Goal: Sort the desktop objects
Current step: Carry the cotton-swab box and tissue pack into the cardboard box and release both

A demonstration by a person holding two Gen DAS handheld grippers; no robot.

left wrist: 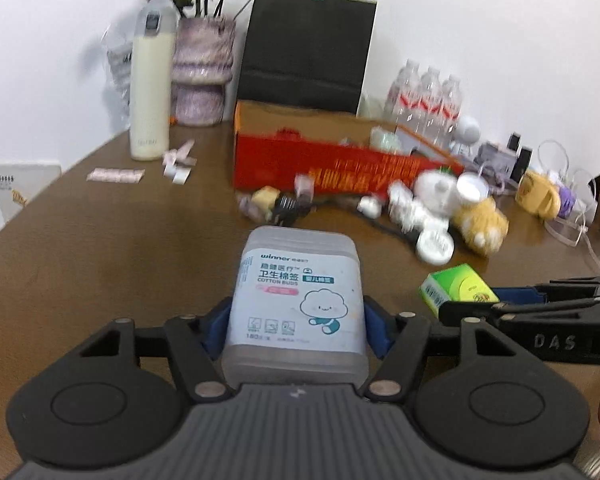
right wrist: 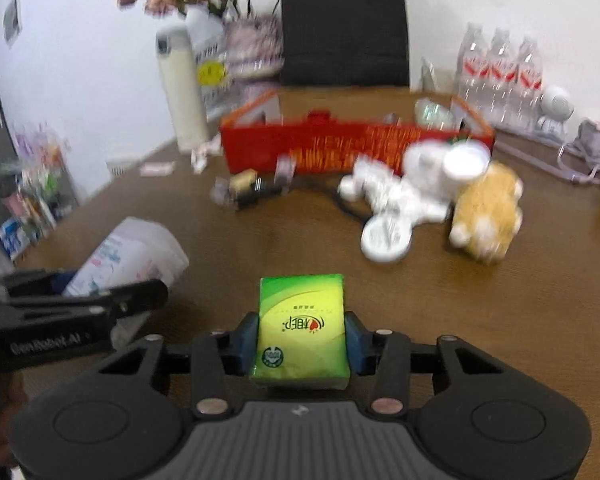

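Observation:
My left gripper (left wrist: 296,326) is shut on a clear cotton bud box (left wrist: 296,300) with a white and blue label, held above the brown table. It also shows in the right wrist view (right wrist: 132,256) at the left. My right gripper (right wrist: 302,340) is shut on a green tissue pack (right wrist: 302,328), which also shows in the left wrist view (left wrist: 456,286) at the right. A red open box (left wrist: 332,164) stands further back on the table, and it also shows in the right wrist view (right wrist: 340,148).
In front of the red box lie small items, white round lids (right wrist: 386,238), a white toy (right wrist: 416,184) and a tan plush toy (right wrist: 486,212). A cream flask (left wrist: 150,92), a vase (left wrist: 202,72), a black bag (left wrist: 308,48) and water bottles (left wrist: 426,98) line the back wall.

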